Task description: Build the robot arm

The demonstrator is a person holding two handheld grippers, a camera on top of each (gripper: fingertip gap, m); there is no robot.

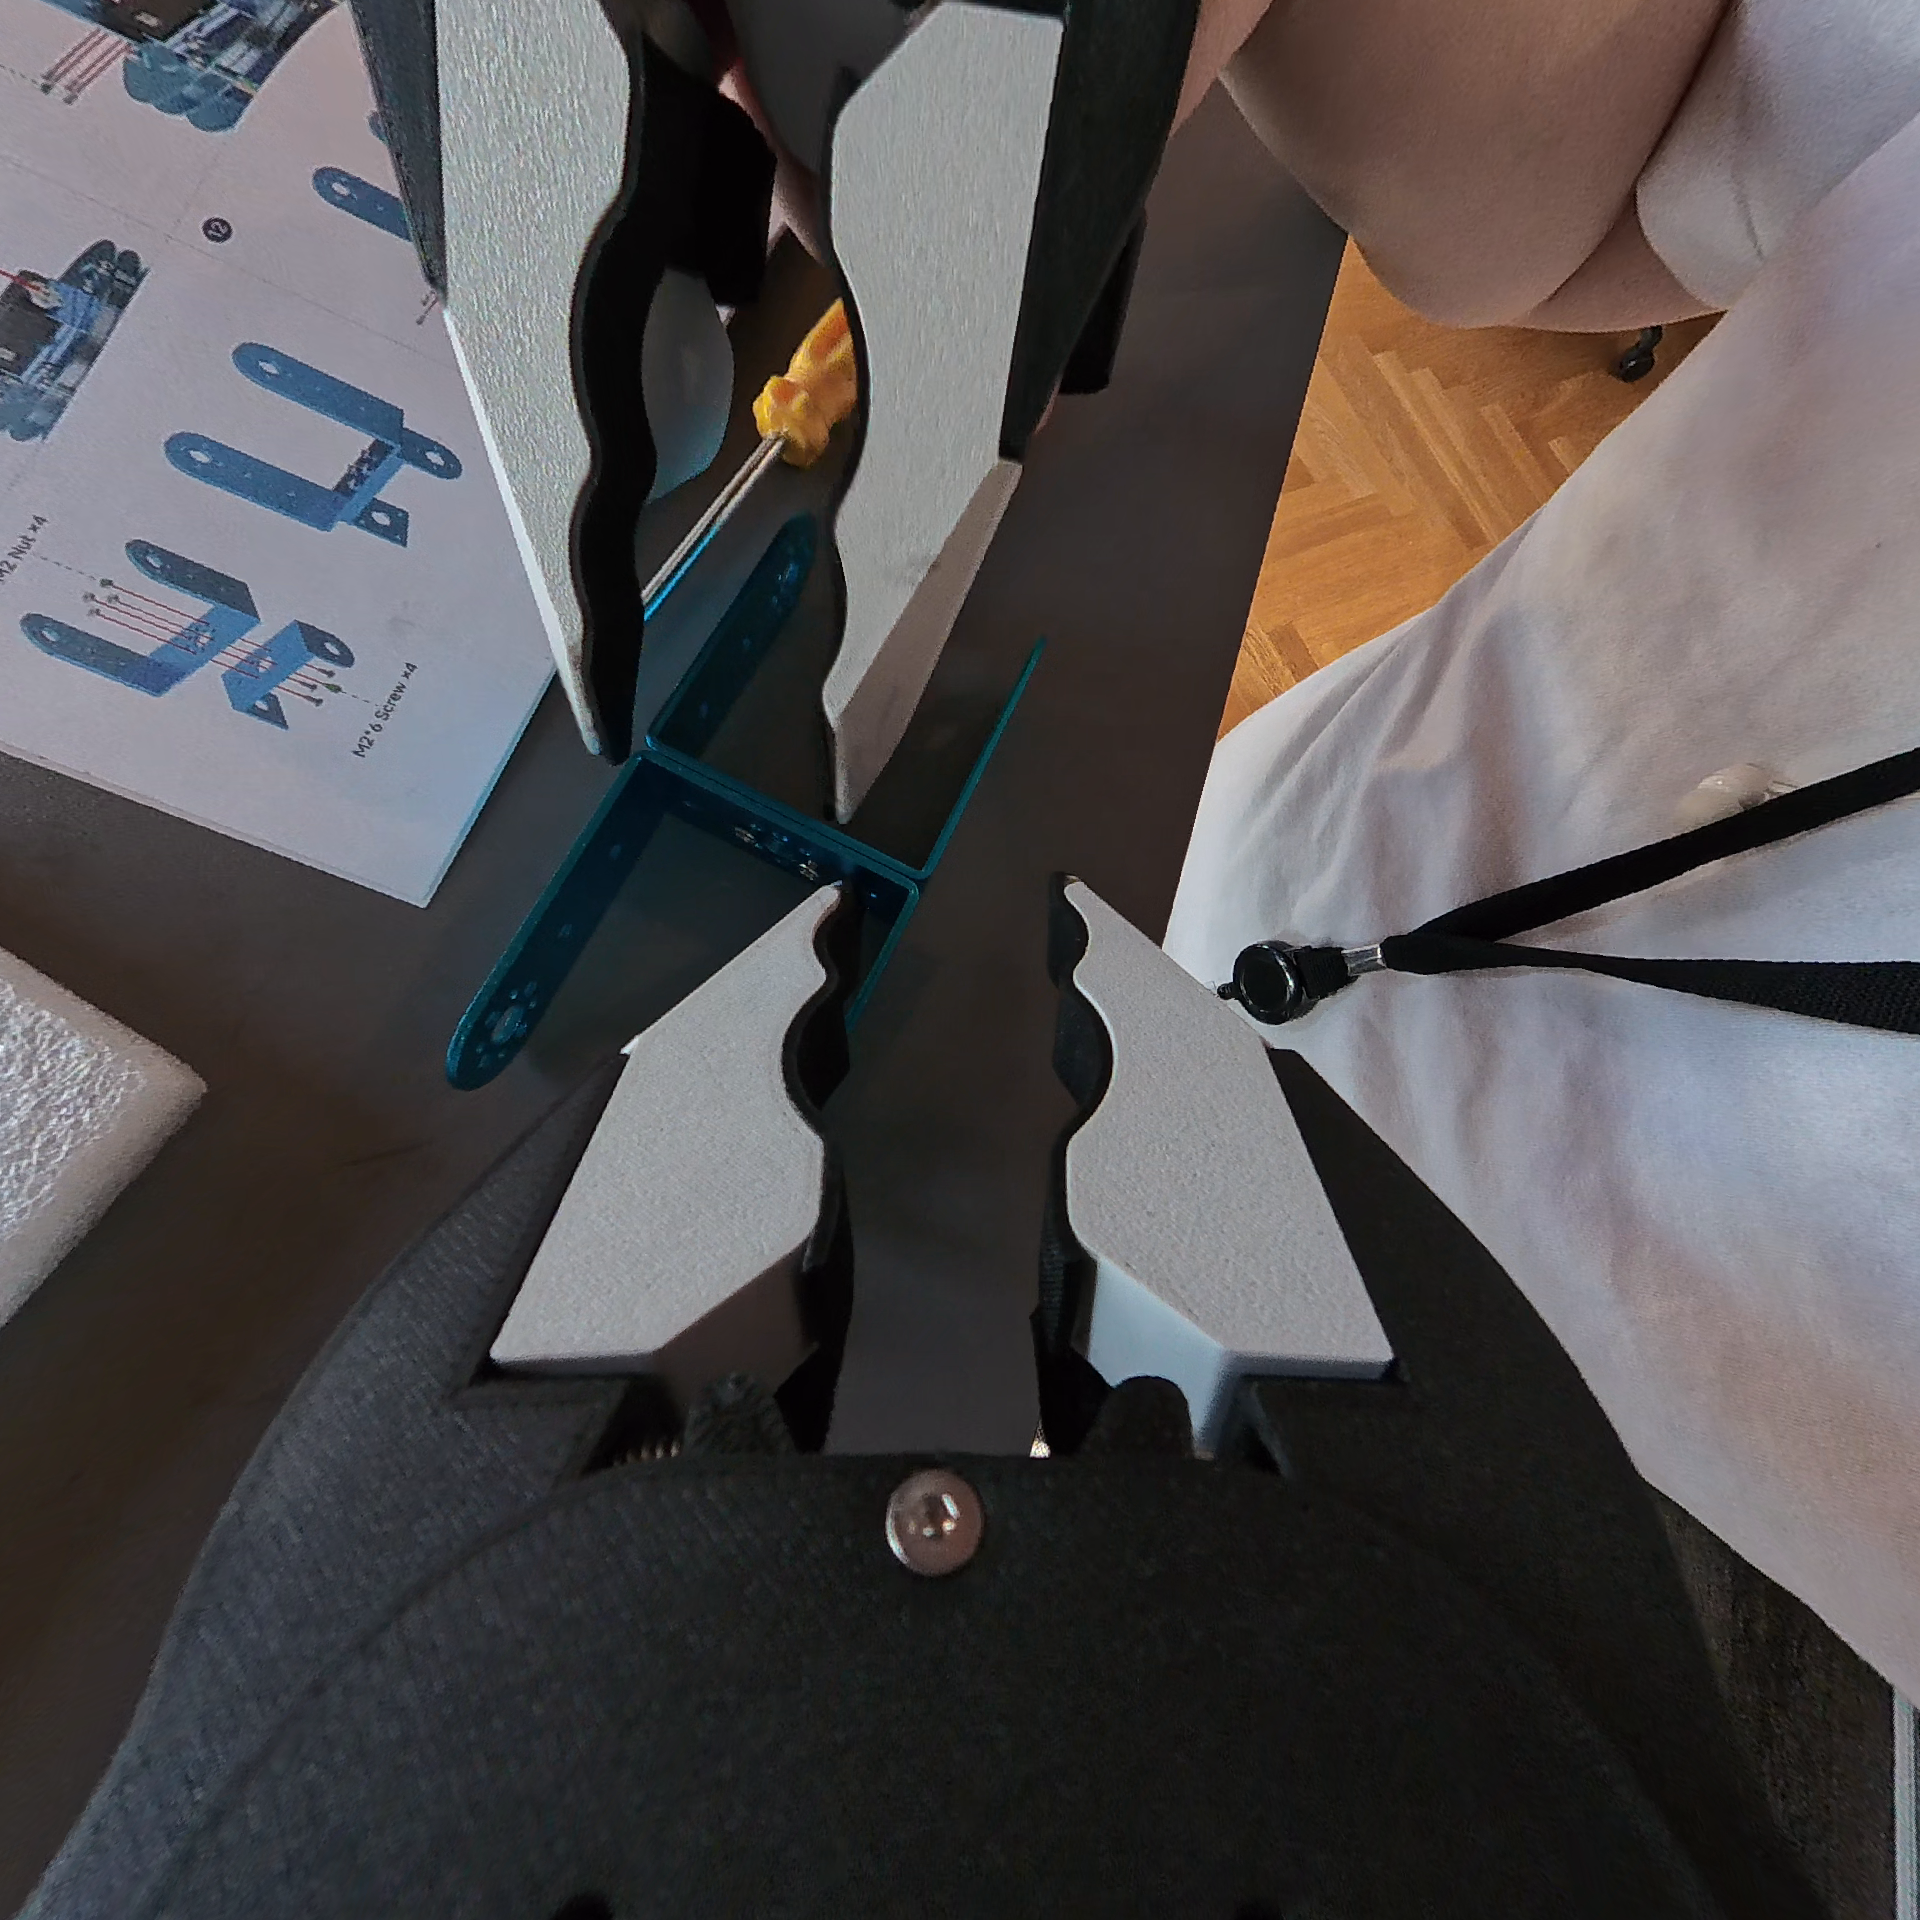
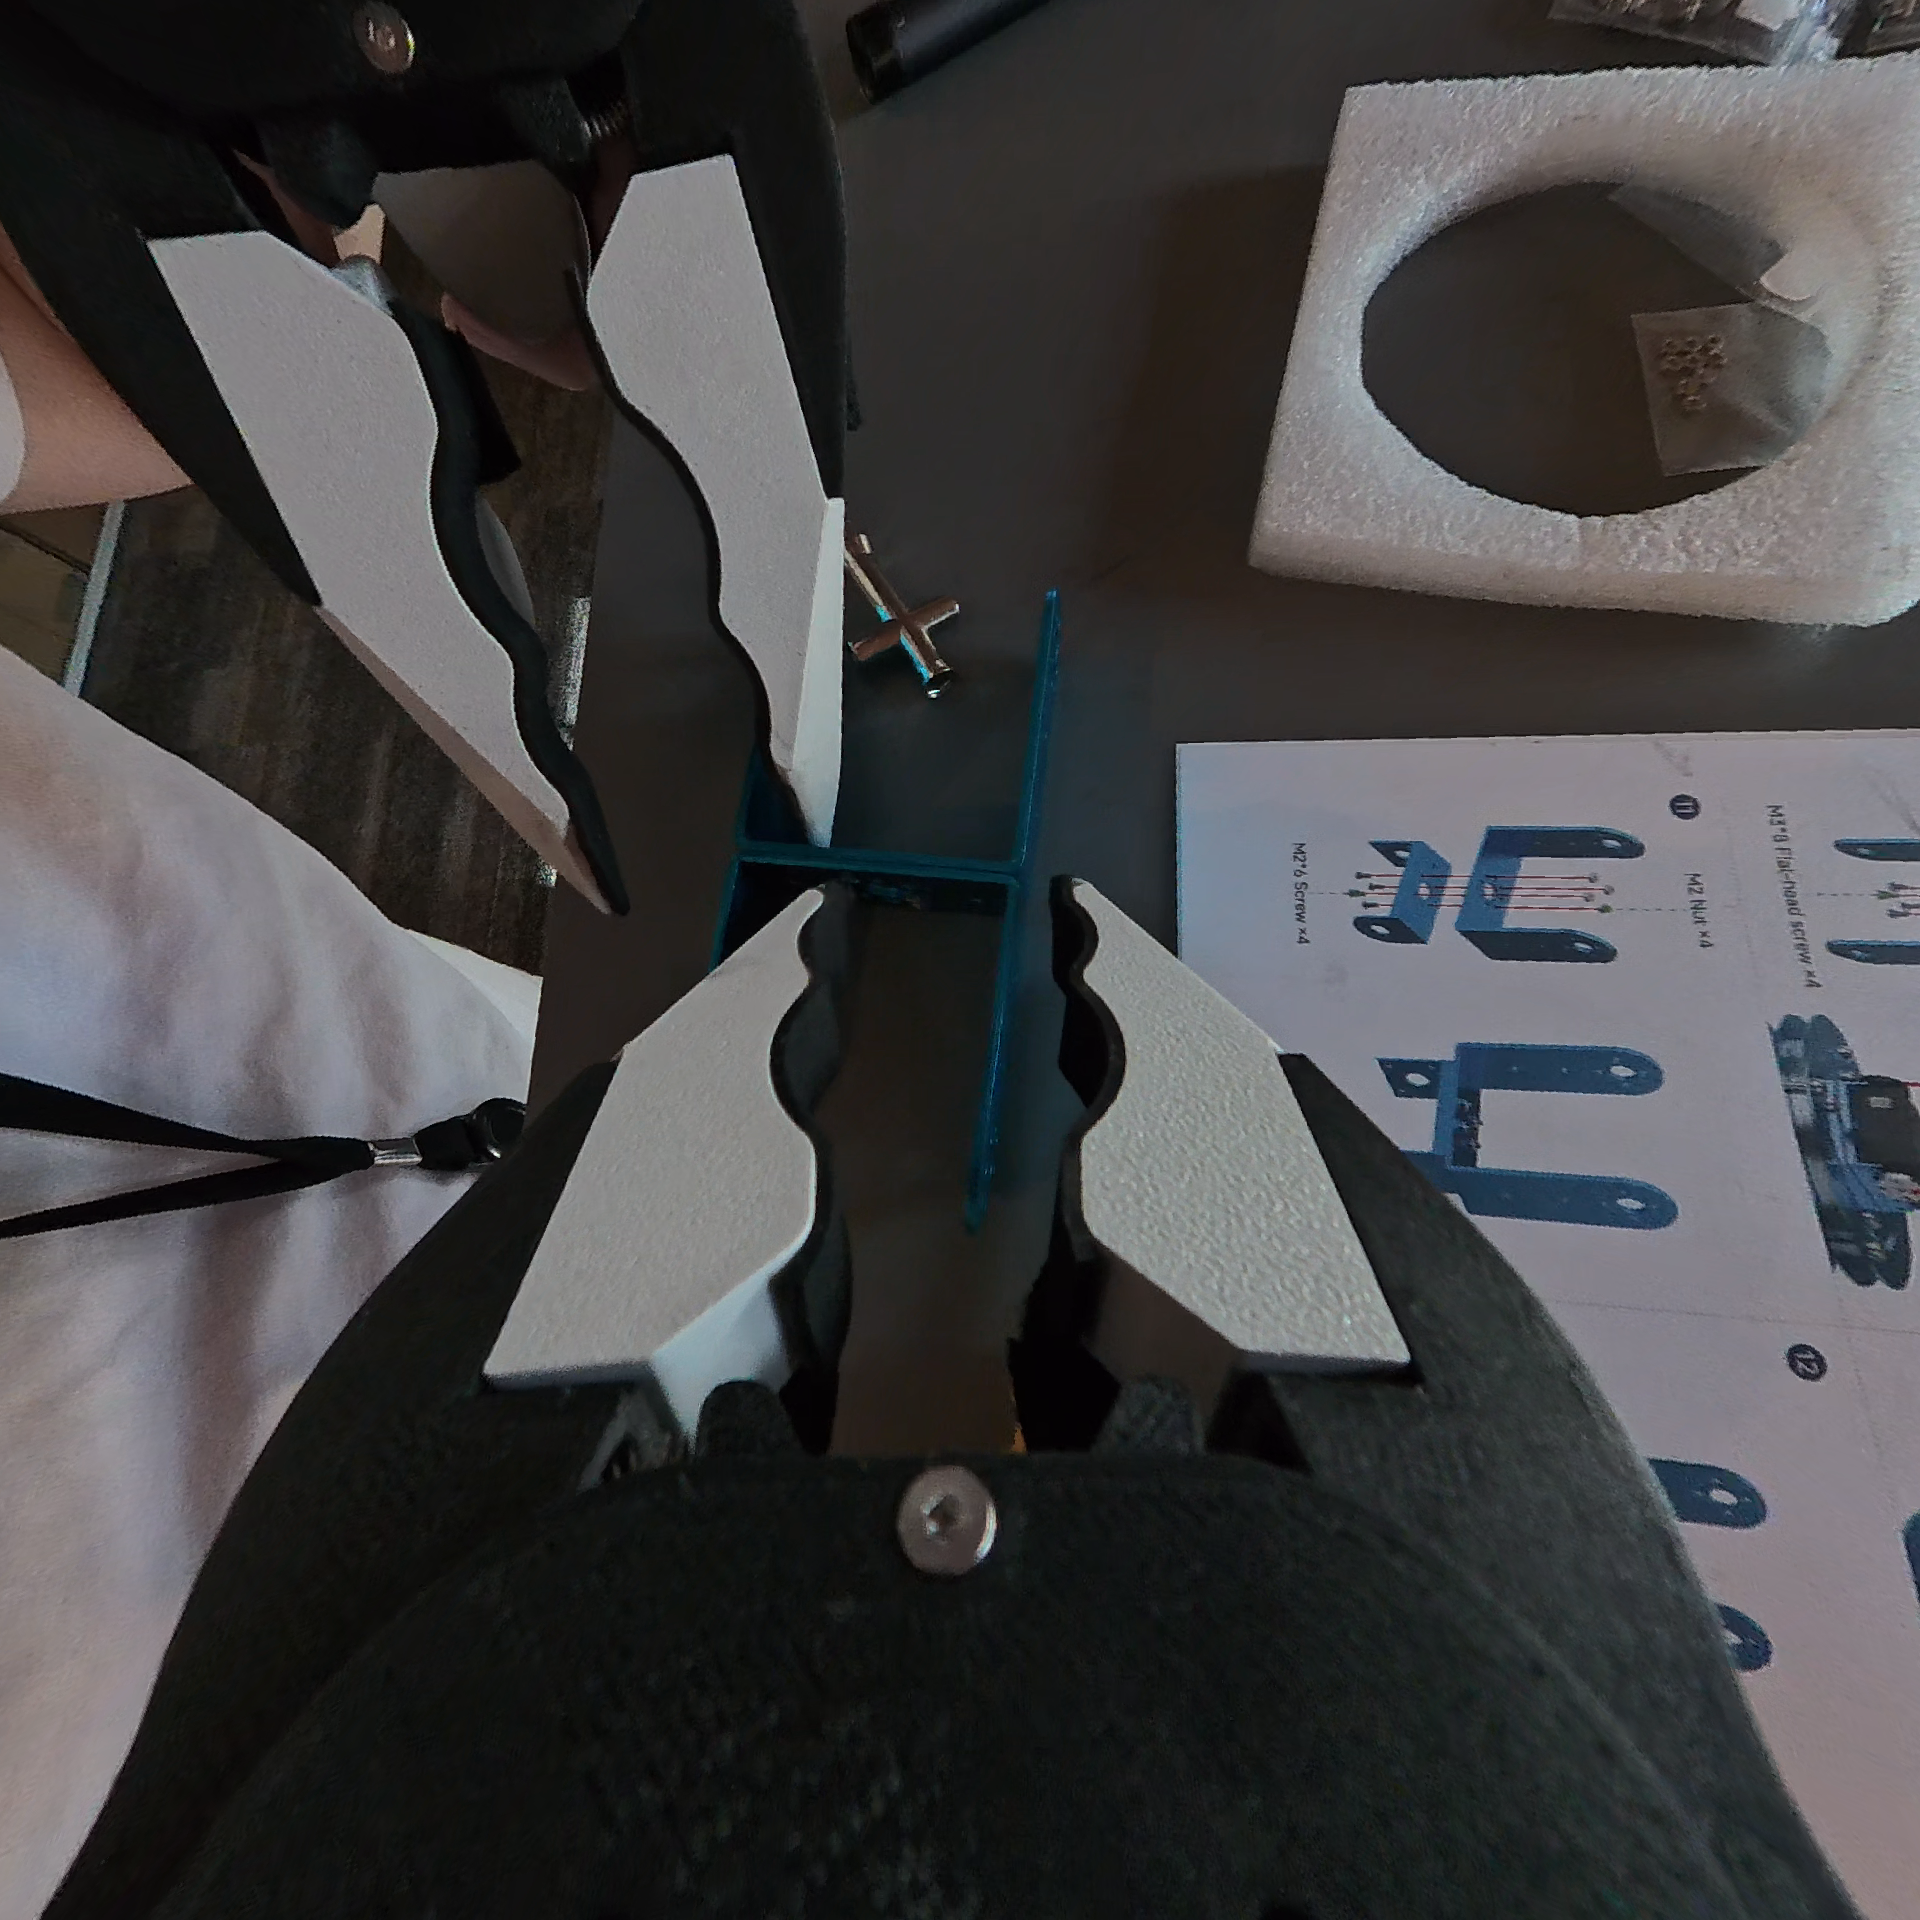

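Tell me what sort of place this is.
Probably a home or office work table used for building a kit: a printed assembly sheet, blue metal brackets, a yellow-handled screwdriver and a white foam packing block lie on the dark tabletop.

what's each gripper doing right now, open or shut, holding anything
Left gripper: open, fingers straddling a wall of the teal U-shaped metal brackets, gripping nothing.
Right gripper: open, also straddling a bracket wall, gripping nothing.
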